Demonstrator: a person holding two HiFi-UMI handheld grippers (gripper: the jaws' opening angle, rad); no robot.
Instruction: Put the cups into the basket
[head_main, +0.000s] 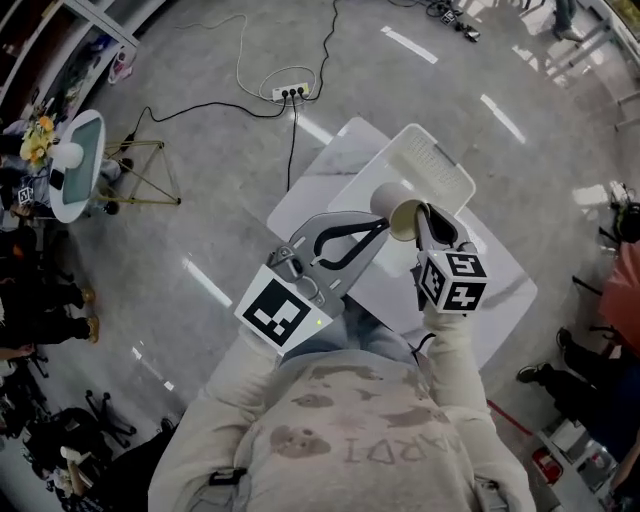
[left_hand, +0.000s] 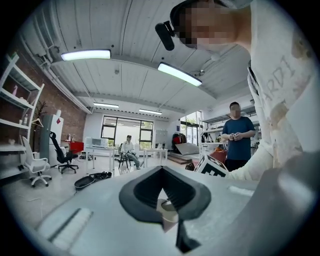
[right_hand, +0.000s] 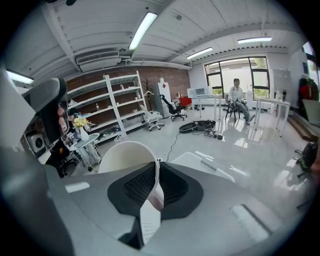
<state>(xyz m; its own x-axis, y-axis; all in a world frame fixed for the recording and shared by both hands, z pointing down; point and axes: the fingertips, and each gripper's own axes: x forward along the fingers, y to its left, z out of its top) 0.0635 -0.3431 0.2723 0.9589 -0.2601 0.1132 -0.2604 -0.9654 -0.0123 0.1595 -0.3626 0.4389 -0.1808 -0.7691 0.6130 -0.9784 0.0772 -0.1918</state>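
A cream paper cup (head_main: 393, 200) hangs tilted over the white table (head_main: 318, 192), just in front of the white basket (head_main: 440, 165). My right gripper (head_main: 422, 212) is shut on the cup's rim. In the right gripper view the cup (right_hand: 122, 156) bulges left of the jaws, its thin wall pinched between the right gripper (right_hand: 156, 162). My left gripper (head_main: 383, 226) sits just left of the cup, its curved black fingers meeting at the tips with nothing between them. Through the hollow of the left gripper (left_hand: 160, 169) the cup (left_hand: 169, 212) shows beyond.
A power strip (head_main: 290, 93) and cables lie on the glossy floor beyond the table. A round side table (head_main: 75, 165) with flowers stands at far left. People stand and sit around the room's edges, and office chairs (head_main: 105, 415) are at lower left.
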